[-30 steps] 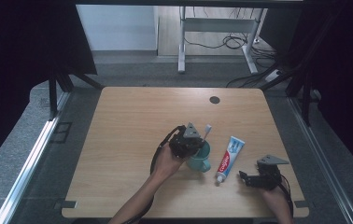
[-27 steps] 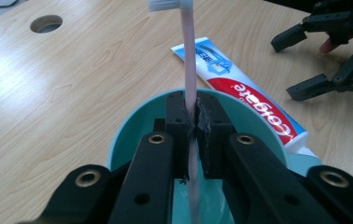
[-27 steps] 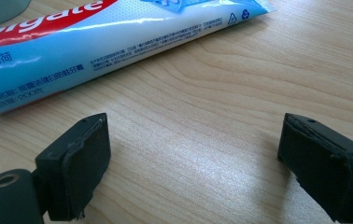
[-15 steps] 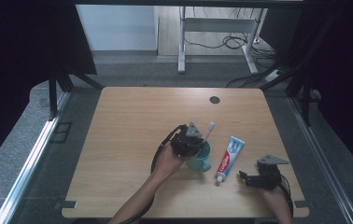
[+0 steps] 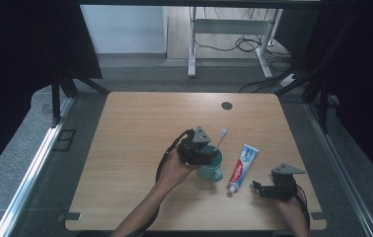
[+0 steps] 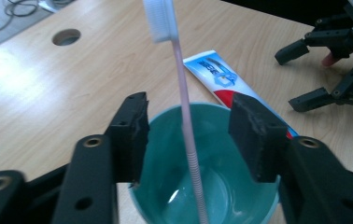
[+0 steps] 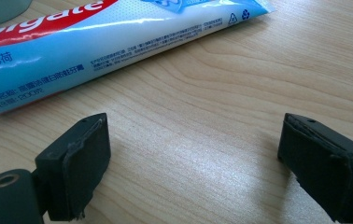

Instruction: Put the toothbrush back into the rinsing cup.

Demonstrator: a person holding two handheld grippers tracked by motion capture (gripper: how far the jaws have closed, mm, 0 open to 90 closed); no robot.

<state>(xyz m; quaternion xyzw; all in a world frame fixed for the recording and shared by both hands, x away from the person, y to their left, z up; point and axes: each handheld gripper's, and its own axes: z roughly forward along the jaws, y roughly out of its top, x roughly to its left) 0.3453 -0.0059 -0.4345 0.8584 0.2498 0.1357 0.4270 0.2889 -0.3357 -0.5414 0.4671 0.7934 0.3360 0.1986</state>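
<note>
A teal cup (image 5: 213, 170) stands near the middle front of the wooden table (image 5: 140, 128), and a pink toothbrush (image 5: 220, 138) with a white head leans upright in it. My left gripper (image 5: 205, 157) hovers over the cup. In the left gripper view its jaws have just been opening and stand apart on either side of the toothbrush handle (image 6: 186, 116) without touching it, above the cup's inside (image 6: 165, 186). A blue, white and red toothpaste tube (image 5: 242, 165) lies right of the cup. My right gripper (image 5: 258, 189) rests open on the table beside the tube (image 7: 72, 37).
A round cable hole (image 5: 227, 105) sits at the table's far right. Beyond the far edge there is a floor with cables and a white desk frame (image 5: 192, 44). The left gripper view shows the right gripper (image 6: 290, 79) just past the tube.
The toothbrush head has leaned slightly to the right above the cup. The left gripper has stayed over the cup. The right gripper has kept still.
</note>
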